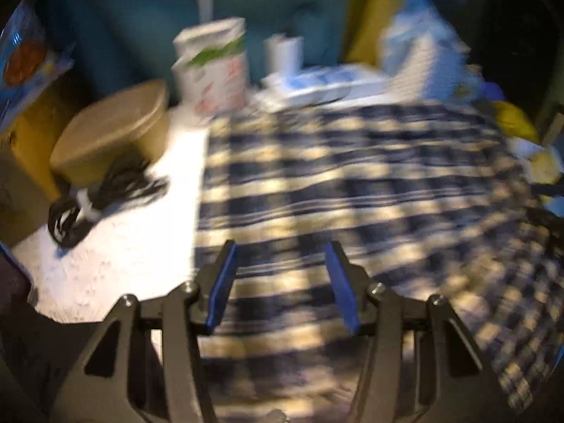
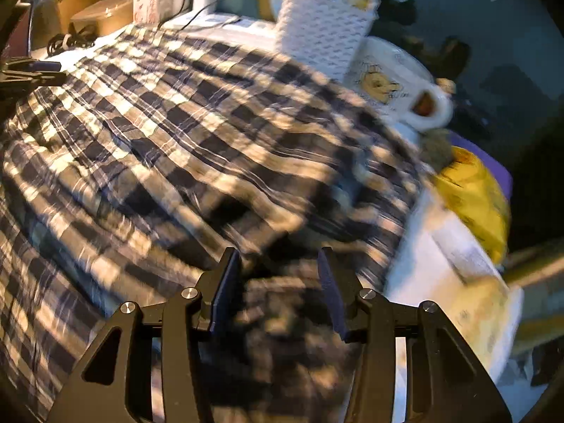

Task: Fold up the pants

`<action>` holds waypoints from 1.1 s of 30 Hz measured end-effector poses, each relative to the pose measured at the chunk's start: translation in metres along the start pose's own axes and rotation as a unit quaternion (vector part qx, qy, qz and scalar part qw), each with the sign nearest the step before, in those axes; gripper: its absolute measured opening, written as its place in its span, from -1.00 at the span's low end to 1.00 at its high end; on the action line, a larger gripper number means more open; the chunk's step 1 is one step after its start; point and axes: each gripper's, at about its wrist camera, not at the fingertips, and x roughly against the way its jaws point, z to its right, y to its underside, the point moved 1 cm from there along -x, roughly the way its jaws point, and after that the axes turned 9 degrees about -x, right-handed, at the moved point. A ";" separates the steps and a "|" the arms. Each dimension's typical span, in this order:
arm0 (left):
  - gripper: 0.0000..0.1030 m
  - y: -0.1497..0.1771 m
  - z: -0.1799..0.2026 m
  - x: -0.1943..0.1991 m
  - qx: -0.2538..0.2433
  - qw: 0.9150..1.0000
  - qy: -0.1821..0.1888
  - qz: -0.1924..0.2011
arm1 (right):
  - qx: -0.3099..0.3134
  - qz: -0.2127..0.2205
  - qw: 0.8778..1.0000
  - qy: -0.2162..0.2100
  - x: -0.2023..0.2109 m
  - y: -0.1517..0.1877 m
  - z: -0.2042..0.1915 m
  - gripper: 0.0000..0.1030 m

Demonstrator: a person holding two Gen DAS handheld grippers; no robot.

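Observation:
The pants (image 1: 352, 183) are navy and cream plaid and lie spread over a white table (image 1: 134, 246). My left gripper (image 1: 282, 250) is open and empty, hovering over the pants' near left part. In the right wrist view the pants (image 2: 197, 134) fill most of the frame, with rumpled folds near the front. My right gripper (image 2: 278, 253) is open and empty above the rumpled near right part. The left gripper (image 2: 31, 72) shows at the far left edge of that view. Both views are motion-blurred.
A tan oval box (image 1: 112, 134), a coiled black cable (image 1: 105, 197) and a white carton (image 1: 215, 67) stand at the back left. A white woven basket (image 2: 320, 31), a cartoon mug (image 2: 398, 88) and a yellow bag (image 2: 472, 197) crowd the right side.

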 end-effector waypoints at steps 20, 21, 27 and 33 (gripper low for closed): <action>0.05 -0.018 0.143 -0.050 -0.104 0.989 0.092 -0.040 | -0.137 0.015 0.990 -0.014 0.038 0.119 0.042 -0.07; 0.05 -0.017 0.138 -0.046 -0.100 0.990 0.088 -0.039 | -0.137 0.016 0.990 -0.010 0.042 0.122 0.042 -0.07; 0.05 -0.013 0.122 0.009 -0.076 0.993 0.087 0.012 | -0.131 0.074 0.989 0.014 0.082 0.131 0.042 -0.07; 0.27 0.026 0.110 0.068 -0.038 0.993 0.098 0.057 | -0.131 0.118 0.984 0.015 0.110 0.137 0.034 0.13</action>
